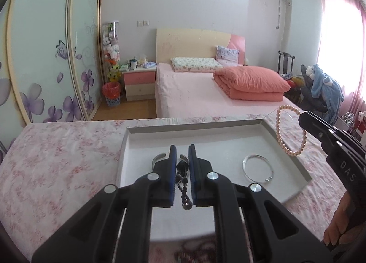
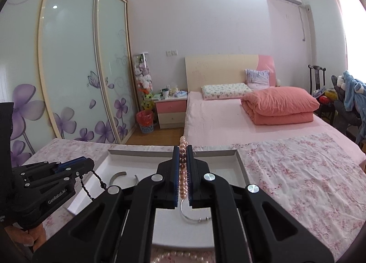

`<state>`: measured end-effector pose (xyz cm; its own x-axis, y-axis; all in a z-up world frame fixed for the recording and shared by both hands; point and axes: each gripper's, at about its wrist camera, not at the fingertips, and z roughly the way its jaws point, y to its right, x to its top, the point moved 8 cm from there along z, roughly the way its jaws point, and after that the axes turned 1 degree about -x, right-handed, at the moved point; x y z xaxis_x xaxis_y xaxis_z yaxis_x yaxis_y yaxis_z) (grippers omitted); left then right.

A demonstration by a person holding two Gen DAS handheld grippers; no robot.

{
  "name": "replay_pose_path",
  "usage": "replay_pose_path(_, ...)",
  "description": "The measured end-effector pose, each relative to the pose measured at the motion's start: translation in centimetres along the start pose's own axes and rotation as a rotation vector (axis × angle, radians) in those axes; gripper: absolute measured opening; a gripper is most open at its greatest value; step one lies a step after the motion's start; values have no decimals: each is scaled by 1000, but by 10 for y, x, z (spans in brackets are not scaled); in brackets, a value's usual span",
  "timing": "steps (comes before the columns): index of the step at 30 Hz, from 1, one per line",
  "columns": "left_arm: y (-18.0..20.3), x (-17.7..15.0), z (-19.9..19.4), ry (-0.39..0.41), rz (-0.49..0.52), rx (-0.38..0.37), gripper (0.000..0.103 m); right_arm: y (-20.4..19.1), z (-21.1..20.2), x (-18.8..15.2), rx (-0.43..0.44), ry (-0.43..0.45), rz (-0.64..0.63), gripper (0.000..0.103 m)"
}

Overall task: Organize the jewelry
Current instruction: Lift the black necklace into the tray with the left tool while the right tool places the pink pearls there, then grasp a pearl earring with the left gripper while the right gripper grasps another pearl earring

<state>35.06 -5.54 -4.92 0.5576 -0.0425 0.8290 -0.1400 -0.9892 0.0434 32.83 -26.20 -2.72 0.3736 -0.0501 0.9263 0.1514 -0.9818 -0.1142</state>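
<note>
In the left wrist view, the left gripper (image 1: 182, 151) is held low and level over the white tray (image 1: 286, 148), its jaws nearly closed on a black bead strand (image 1: 184, 185) that hangs between them. A silver bangle (image 1: 258, 167) lies on the tray floor to the right — an open silver cuff (image 1: 159, 157) is partly hidden behind the fingers. The right gripper (image 1: 304, 118) is seen at the right edge, raised, with a pink pearl bracelet (image 1: 290, 132) dangling from its tip.

In the right wrist view, the right gripper (image 2: 182, 155) is pinched on the pink pearl bracelet (image 2: 183, 171) above the tray (image 2: 242, 167). The left gripper (image 2: 88, 162) is angled in from the left — the black bead strand (image 2: 91, 185) droops from it.
</note>
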Motion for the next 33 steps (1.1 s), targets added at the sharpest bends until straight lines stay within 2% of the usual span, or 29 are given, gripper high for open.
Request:
replay_pose_path(4, -1, 4, 29, -30, -12, -1, 12, 4, 31, 2, 25, -60, 58, 7)
replay_pose_path(6, -5, 5, 36, -39, -28, -3, 15, 7, 34, 0, 31, -81, 83, 13)
replay_pose_path(8, -8, 4, 37, -42, -41, -11, 20, 11, 29, -2, 29, -79, 94, 29)
replay_pose_path(9, -11, 4, 36, -39, -44, -11, 21, 14, 23, -5, 20, -75, 98, 32)
replay_pose_path(17, -45, -4, 4, -26, -85, 38, 23, 20, -5, -11, 8, -80, 106, 32)
replay_pose_path(25, -76, -41, -47, -29, -101, 73, 29, 22, -43, -27, 13, -101, 103, 32)
replay_pose_path(29, -86, -64, -66, -48, -109, 75, 32, 22, -59, -44, 18, -143, 92, 32)
replay_pose_path(33, -88, -87, -77, -85, -94, 82, 34, 21, -69, -71, 32, -228, 70, 32)
